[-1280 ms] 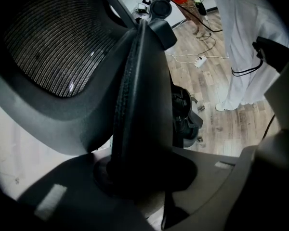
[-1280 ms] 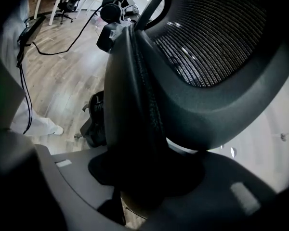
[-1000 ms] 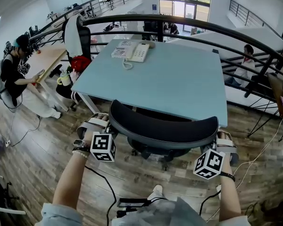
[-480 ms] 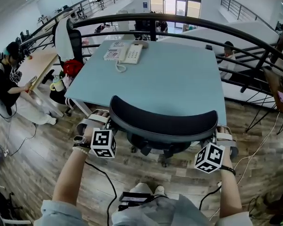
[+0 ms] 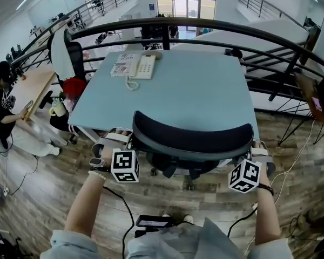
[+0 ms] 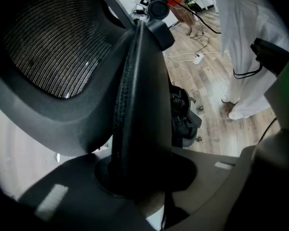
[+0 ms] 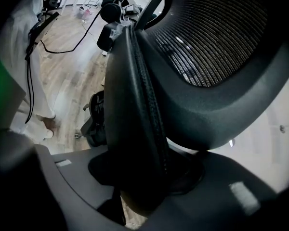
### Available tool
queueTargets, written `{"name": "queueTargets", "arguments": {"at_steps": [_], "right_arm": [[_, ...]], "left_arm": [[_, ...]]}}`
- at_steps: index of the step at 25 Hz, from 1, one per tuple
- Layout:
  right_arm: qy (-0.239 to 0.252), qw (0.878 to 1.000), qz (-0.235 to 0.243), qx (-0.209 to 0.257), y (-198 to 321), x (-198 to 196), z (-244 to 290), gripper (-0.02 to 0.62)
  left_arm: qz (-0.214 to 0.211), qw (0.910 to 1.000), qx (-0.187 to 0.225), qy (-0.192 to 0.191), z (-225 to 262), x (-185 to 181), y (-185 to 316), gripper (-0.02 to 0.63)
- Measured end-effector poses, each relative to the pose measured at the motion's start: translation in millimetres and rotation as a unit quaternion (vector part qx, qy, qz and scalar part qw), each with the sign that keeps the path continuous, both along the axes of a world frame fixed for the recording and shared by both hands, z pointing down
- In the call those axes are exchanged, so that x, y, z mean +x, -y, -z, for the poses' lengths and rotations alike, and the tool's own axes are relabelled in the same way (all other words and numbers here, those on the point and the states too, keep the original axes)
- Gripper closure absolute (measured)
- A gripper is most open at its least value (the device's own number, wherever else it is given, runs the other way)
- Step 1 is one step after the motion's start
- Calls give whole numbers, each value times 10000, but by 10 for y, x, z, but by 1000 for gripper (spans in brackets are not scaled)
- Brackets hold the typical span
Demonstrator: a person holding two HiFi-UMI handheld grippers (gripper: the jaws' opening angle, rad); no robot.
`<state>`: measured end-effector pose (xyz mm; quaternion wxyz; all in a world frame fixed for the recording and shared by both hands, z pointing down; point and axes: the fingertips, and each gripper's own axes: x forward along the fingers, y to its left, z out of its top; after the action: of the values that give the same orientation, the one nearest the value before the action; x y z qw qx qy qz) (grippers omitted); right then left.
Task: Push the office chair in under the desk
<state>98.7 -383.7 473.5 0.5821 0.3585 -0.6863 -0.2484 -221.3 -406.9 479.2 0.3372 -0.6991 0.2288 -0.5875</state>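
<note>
In the head view the black office chair's curved backrest (image 5: 194, 136) stands at the near edge of the light blue desk (image 5: 189, 90), its seat partly under the top. My left gripper (image 5: 128, 139) is shut on the backrest's left end and my right gripper (image 5: 254, 149) on its right end. The left gripper view has the backrest edge (image 6: 135, 105) running between the jaws of the left gripper (image 6: 139, 177), clamped. In the right gripper view, the right gripper (image 7: 144, 177) clamps the opposite edge (image 7: 135, 109) likewise. The chair's base and wheels (image 5: 189, 174) show beneath the backrest.
A white telephone (image 5: 143, 66) and papers (image 5: 119, 69) lie at the desk's far left. A black railing (image 5: 205, 23) runs behind the desk. To the left are another chair (image 5: 62, 53), a red bag (image 5: 74, 85) and a seated person (image 5: 0, 101). A cable (image 5: 119, 198) crosses the wooden floor.
The chair and both grippers have moved forward toward the desk; the backrest now overlaps the desk's near edge. Both grips are unchanged.
</note>
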Motion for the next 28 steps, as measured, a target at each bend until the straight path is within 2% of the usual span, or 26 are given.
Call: {"name": "queueTargets", "arguments": {"at_steps": [16,28], "right_arm": [[12,9999,-134,37,332,-18,-14,396],[62,9999,-82,127,419,55,11,387]], "left_arm": [[-73,10000,-6,-47,-32,-9,405,515],[-37,9999,2,-127,-16,74,417,515]]}}
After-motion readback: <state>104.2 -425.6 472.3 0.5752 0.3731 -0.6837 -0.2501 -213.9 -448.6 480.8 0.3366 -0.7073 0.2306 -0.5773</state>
